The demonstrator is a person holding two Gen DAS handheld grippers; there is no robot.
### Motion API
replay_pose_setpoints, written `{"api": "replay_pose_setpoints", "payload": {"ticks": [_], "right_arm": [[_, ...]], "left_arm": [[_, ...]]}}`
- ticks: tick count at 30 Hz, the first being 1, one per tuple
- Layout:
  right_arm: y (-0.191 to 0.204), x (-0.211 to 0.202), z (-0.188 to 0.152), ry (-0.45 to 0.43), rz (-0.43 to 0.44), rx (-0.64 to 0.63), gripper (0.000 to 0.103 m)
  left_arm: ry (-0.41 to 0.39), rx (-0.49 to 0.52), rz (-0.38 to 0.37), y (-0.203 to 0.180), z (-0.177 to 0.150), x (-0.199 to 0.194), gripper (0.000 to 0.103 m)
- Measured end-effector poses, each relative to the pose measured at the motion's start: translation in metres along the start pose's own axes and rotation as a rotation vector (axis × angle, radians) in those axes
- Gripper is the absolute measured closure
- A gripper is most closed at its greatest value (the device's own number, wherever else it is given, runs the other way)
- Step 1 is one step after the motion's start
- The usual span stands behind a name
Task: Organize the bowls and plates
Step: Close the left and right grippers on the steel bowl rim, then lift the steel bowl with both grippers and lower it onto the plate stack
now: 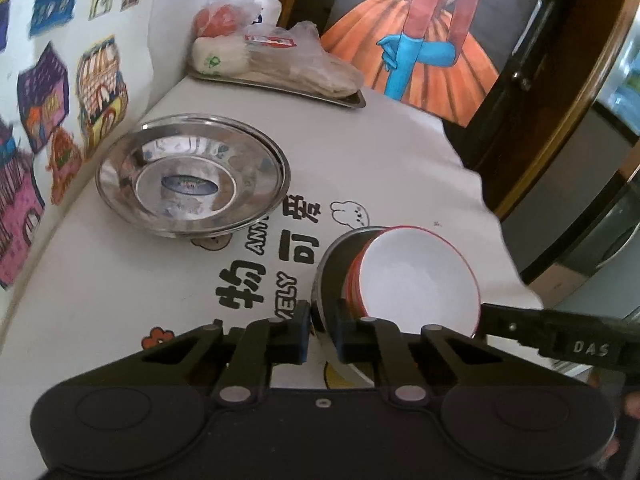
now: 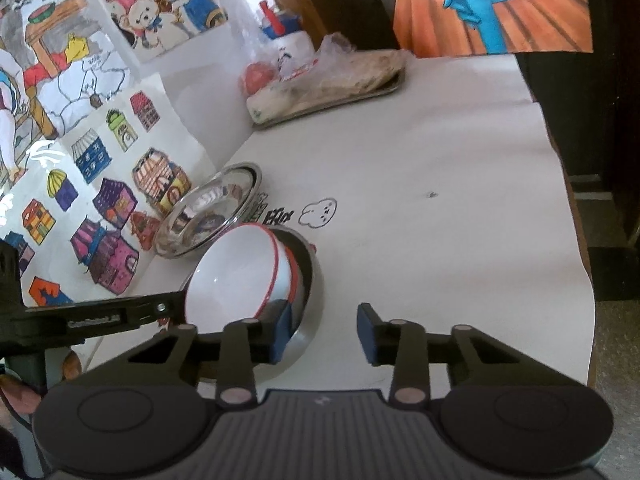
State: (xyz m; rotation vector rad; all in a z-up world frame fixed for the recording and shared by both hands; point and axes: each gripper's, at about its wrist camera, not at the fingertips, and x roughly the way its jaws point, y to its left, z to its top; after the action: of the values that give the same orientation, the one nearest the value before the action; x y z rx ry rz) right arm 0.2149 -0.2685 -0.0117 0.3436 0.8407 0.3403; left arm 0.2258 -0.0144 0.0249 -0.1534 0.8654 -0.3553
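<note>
The left gripper is clamped on the near rim of the steel bowl holding the tilted white bowl, while the right gripper gapes wide just right of it, plate beyond-left

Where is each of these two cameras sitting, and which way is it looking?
Left wrist: rides on the left gripper, facing forward over the table; its fingers clamp the steel bowl rim.
Right wrist: rides on the right gripper, open beside that bowl; a hand shows at left.
Both show the white bowl, steel plate and tray.
</note>
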Motion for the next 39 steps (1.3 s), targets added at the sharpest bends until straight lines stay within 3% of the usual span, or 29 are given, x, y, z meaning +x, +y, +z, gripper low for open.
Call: {"api": "replay_pose_setpoints", "payload": {"ticks": [5,8,29,39], "right_arm": [[-0.002,0.006,0.009,0.079,0.056,0.06,0.081],[-0.002,0.007,0.009,0.076,0.049,0.067,0.082],[-0.006,-0.007,0.006,0.031,0.052,0.097,0.084],[-0.007,-0.003,0.007,0.027,0.081,0.116,0.084]], "left_arm": [[0.004,-0.008,0.008,0.0,0.002,0.002,0.093],[-0.004,0.002,0.019,-0.003,0.0,0.001,0.094],[-0.011,-0.082,-0.006,-0.003,-0.011,0.0,0.095],[-0.054,-0.098,0.006,-0.004,-0.004,-0.007,0.095]]}}
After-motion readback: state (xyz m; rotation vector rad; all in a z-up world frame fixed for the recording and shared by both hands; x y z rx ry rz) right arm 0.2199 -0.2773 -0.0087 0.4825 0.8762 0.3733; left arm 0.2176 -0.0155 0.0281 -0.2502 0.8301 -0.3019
